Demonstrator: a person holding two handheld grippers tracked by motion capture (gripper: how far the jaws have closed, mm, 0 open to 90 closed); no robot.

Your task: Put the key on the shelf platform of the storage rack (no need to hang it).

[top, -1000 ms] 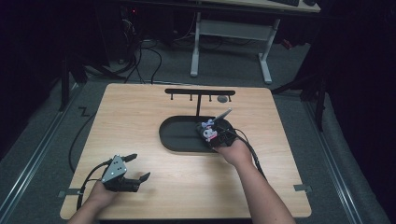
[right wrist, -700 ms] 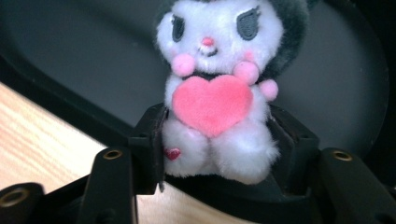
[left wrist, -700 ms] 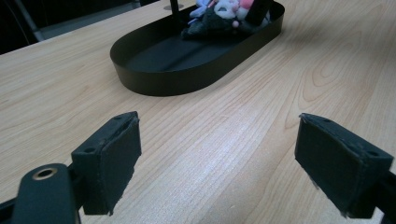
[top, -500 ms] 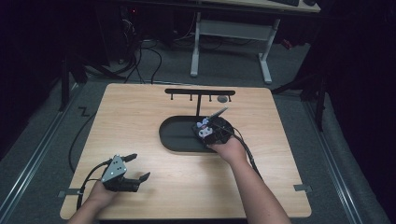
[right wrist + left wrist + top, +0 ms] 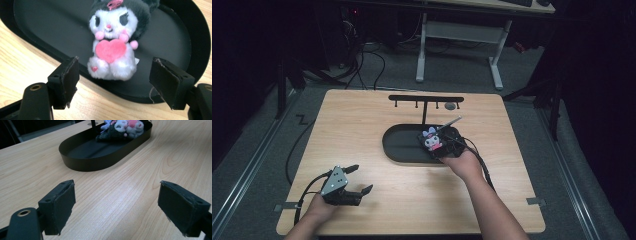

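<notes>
In the black tray (image 5: 172, 22): plush toy (image 5: 113, 42).

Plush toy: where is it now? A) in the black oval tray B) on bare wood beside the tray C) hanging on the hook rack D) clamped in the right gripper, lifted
A: the plush toy lies in the black oval tray, with the right gripper open and its pads clear of it.

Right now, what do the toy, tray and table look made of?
Toy: plush fabric, fuzzy pile with soft blurred edges.
Tray: probably painted metal or plastic; thin black wall, matte with faint sheen.
Table: light wood or wood-look laminate; visible grain, smooth satin surface.
</notes>
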